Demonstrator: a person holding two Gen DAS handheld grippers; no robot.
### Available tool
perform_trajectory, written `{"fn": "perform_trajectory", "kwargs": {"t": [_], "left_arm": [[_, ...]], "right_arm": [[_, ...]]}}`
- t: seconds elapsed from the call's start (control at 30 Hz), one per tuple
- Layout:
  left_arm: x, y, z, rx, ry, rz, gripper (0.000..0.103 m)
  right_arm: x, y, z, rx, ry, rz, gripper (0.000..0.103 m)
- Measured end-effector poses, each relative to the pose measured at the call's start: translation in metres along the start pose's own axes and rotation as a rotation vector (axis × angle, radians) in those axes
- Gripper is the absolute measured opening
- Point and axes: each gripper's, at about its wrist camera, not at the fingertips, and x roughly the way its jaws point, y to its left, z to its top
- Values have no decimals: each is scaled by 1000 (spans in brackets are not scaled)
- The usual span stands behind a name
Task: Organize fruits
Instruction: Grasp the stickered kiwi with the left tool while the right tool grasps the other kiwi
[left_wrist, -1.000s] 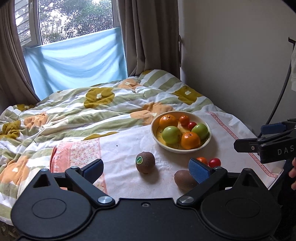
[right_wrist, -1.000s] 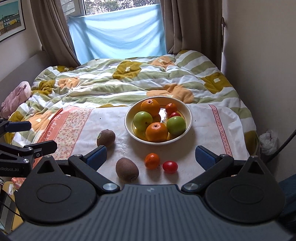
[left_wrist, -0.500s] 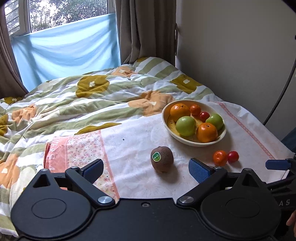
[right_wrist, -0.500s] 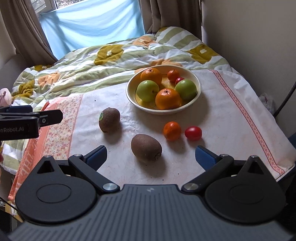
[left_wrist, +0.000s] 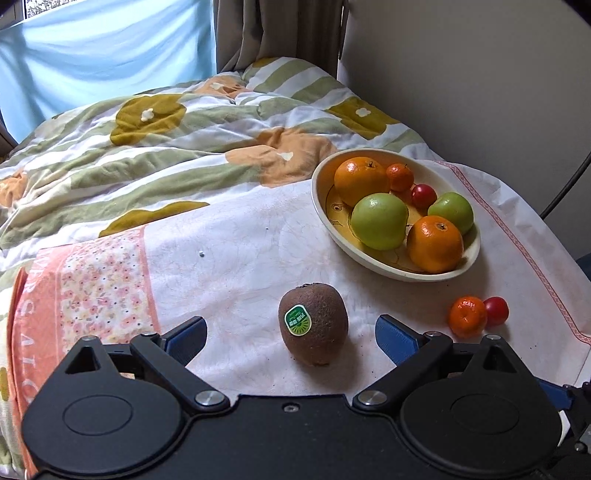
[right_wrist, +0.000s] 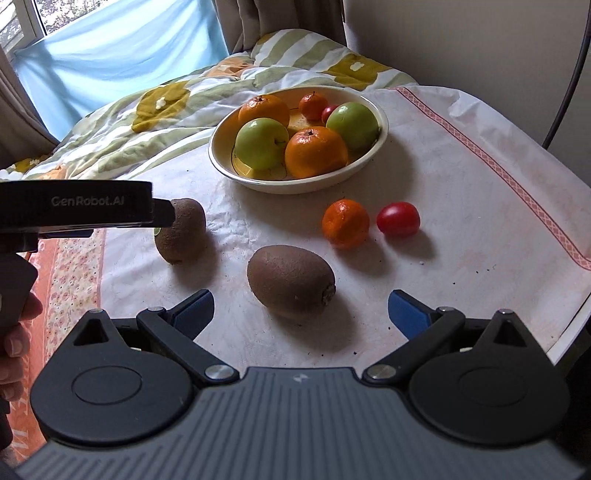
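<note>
Left wrist view: left gripper (left_wrist: 291, 338) spread wide, holding nothing; stickered kiwi (left_wrist: 313, 323) stands between its fingers, long axis upright, untouched.
Right wrist view: right gripper (right_wrist: 301, 308) also spread and empty; plain kiwi (right_wrist: 291, 281) lies just ahead between the fingers, long axis across the opening, stem end toward the right finger.
Nearer gripper: each has its own kiwi; a straight close looks enough for either.
Beyond right gripper: mandarin (right_wrist: 345, 223) and cherry tomato (right_wrist: 398, 218), ahead and slightly right, side by side.
Farther ahead: bowl (right_wrist: 376, 155) on the cloth-covered bed (right_wrist: 461, 177).
Loose count: two kiwis, one mandarin, one tomato.
Bowl count: two oranges, two green apples, one mandarin, one tomato.
</note>
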Motion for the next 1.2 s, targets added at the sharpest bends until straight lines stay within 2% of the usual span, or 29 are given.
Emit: {"fn": "perform_trajectory", "kwargs": {"t": [0.07,0.2,0.33,0.6,0.8,0.93,1.2], "left_arm": [[11,-3,1,10,19,0,93],[29,-10,1,35,41,3,88],[42,-13,1,49,57,8,74],[51,-14,1,59,65,-11,59],[52,-18,1,82,58,-9,58],[49,-15,-2,80,57,-9,58],[38,-7,-9,60,55,-9,58]], "right_arm": [[5,2,-2,0,-2,-8,103],[14,7,-4,-4,2,-17,103],[21,9,-5,6,1,-13,103],[30,9,-4,21,13,-9,103],[35,8,0,29,12,-6,102],[39,7,3,38,15,-2,93],[42,8,4,35,6,-6,92]]}}
